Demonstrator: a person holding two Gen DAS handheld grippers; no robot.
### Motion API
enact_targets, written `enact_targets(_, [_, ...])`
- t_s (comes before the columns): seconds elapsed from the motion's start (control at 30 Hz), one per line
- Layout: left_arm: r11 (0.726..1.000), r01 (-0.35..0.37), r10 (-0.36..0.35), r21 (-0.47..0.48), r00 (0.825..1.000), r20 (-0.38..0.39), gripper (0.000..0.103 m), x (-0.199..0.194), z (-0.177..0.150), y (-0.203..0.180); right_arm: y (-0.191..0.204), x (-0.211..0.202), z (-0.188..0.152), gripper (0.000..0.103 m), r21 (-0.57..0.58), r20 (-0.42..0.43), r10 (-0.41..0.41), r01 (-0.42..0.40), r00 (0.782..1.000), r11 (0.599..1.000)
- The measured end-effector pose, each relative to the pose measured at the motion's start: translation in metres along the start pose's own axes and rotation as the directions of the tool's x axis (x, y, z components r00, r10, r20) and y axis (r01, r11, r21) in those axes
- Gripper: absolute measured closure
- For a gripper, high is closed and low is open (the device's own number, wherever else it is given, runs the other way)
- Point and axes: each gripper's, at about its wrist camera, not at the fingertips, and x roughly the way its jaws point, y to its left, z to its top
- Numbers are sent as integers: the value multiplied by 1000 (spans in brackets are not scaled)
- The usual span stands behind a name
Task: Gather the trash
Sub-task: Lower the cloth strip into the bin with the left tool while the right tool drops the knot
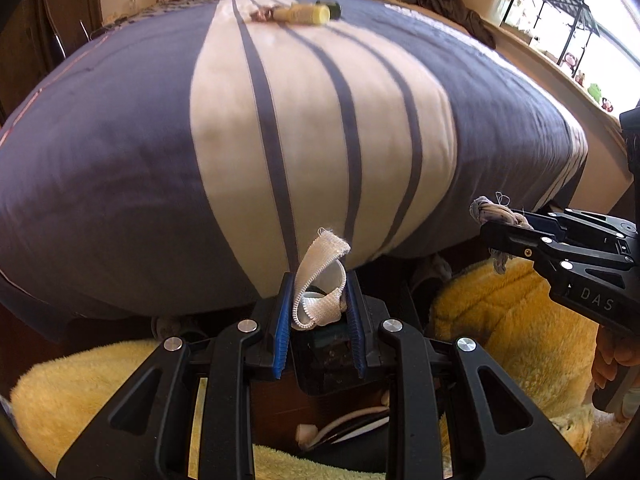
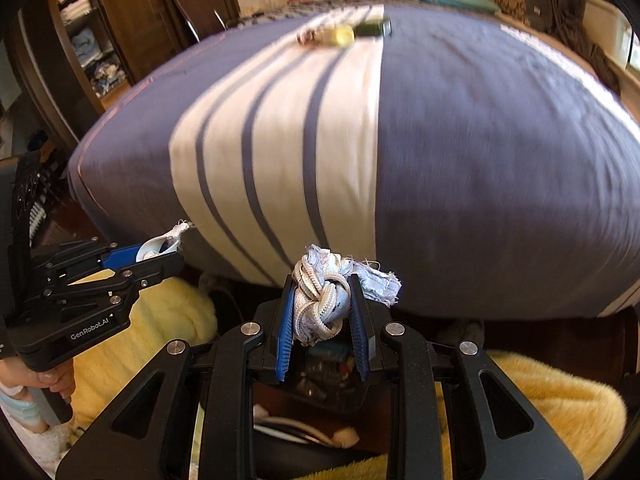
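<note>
My left gripper [image 1: 318,294] is shut on a curled white fabric strip [image 1: 322,272], held off the near edge of the bed. My right gripper [image 2: 320,300] is shut on a knotted wad of pale blue and white fabric scraps [image 2: 320,300]. In the left wrist view the right gripper [image 1: 496,226] shows at the right with that wad [image 1: 490,212]. In the right wrist view the left gripper [image 2: 168,256] shows at the left with the strip [image 2: 166,244]. Far up the bed lie a yellow tube [image 1: 306,13], a dark green item [image 1: 334,8] and a small crumpled wrapper [image 1: 262,14].
The bed [image 1: 120,140] has a purple cover with a white striped band. A yellow fluffy blanket [image 1: 500,320] lies below the grippers. Under both grippers is a dark container [image 2: 320,412] with white bits in it. Wooden wardrobes [image 2: 132,20] stand at left, a metal rack [image 1: 560,4] at right.
</note>
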Motion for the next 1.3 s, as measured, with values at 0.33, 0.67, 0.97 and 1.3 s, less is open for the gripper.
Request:
enact_targets(0.33, [1000,-1,-1,-17,992,-122,79,53,-20,3,-10,50,-25,77,38,-129,-18,24,991,999])
enact_targets(0.67, [998,36,-46,-45,972,-232,79,98,-41,8,-14,94,-39,77,77,-235,-14,33,972,996])
enact_targets(0.97, [994,91,-103,-55,949,-297,77,121,-45,3,-16,118,-36,75,105,-277,23,7,961,994])
enact_targets(1.3, [995,82,-96,-57,945,-312,54,127,-47,4,-23,117,-29,62,127,-271,34,1,962,992])
